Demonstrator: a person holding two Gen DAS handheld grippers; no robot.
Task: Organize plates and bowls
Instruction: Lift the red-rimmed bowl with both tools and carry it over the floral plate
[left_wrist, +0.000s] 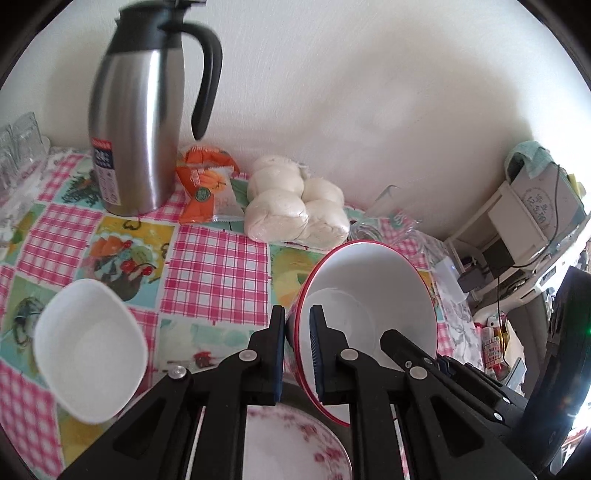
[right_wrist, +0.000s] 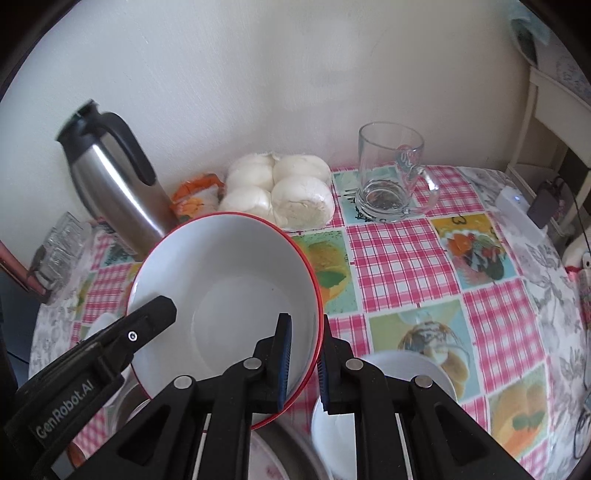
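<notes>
A white bowl with a red rim (left_wrist: 369, 280) (right_wrist: 229, 266) hangs tilted above the table, held by both grippers at opposite sides. My left gripper (left_wrist: 297, 325) is shut on its left rim, one pad inside and one outside. My right gripper (right_wrist: 306, 341) is shut on the right rim in the same way. One of the right gripper's fingers (left_wrist: 402, 349) shows inside the bowl in the left wrist view. A small white bowl (left_wrist: 88, 350) sits on the cloth to the left. Below the held bowl lies a floral plate (left_wrist: 291, 450). White dishes (right_wrist: 410, 373) lie at the lower right.
On the checked tablecloth (right_wrist: 399, 254) by the back wall stand a steel thermos jug (left_wrist: 136, 122), an orange snack packet (left_wrist: 207, 184), a bag of white buns (right_wrist: 284, 188) and a glass mug (right_wrist: 391, 173). Clear glassware (right_wrist: 59, 247) stands far left. A shelf unit (left_wrist: 532, 206) is beyond the table's right edge.
</notes>
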